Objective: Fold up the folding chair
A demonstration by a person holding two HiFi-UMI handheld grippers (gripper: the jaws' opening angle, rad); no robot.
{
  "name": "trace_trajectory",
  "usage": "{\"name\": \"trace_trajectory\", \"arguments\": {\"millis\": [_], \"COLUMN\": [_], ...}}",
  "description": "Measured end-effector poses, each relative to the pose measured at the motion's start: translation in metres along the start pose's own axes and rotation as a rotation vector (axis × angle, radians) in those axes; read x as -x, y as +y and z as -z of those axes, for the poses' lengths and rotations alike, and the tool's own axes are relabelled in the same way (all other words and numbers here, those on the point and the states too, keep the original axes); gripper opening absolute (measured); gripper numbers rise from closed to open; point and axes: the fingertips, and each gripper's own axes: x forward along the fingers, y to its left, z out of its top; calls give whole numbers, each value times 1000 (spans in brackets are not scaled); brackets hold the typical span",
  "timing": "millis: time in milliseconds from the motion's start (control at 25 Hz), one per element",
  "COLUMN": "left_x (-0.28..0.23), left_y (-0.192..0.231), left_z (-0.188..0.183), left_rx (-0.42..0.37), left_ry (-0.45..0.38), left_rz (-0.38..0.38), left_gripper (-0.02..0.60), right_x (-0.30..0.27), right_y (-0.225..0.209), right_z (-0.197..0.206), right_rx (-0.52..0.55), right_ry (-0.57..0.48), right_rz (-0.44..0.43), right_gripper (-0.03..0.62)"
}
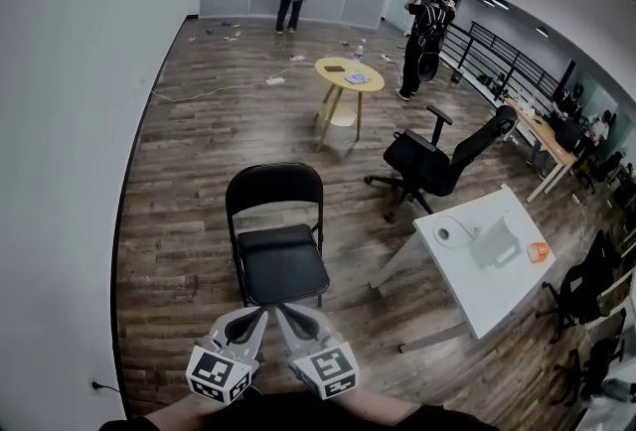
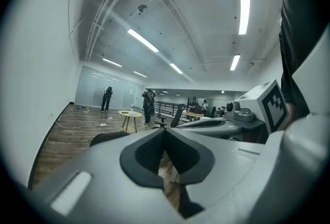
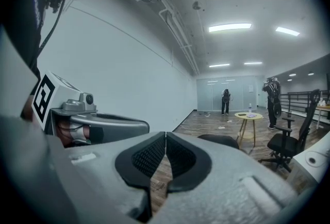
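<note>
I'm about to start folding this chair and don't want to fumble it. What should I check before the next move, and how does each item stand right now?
1. Folding chair standing open, seat down: ok.
2. Seat free of objects: ok.
3. Left hand-held gripper open for a grip: not ok, jaws together, nothing between them.
4. Right hand-held gripper open for a grip: not ok, jaws together, nothing between them.
5. Space beside the chair: ok, the office chair and white table stand apart from it.
6. Gripper tips touching the seat's front edge: cannot tell from the head view.
</note>
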Motion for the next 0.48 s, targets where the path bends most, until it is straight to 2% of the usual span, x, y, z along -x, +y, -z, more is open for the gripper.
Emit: {"name": "trace_trajectory", "arguments": {"millis": [480], "left_x": [-55], "left_y": [19], "left_z": [-2], "left_rx": [-10], "left_ry": [19], "left_rz": [-19], "left_gripper": [18], "right_x": [-24], "right_y": [-58], "right_z": [3], "right_rx": [-40], "right_ry": [-3], "right_rz": [3], "right_gripper": [5]}}
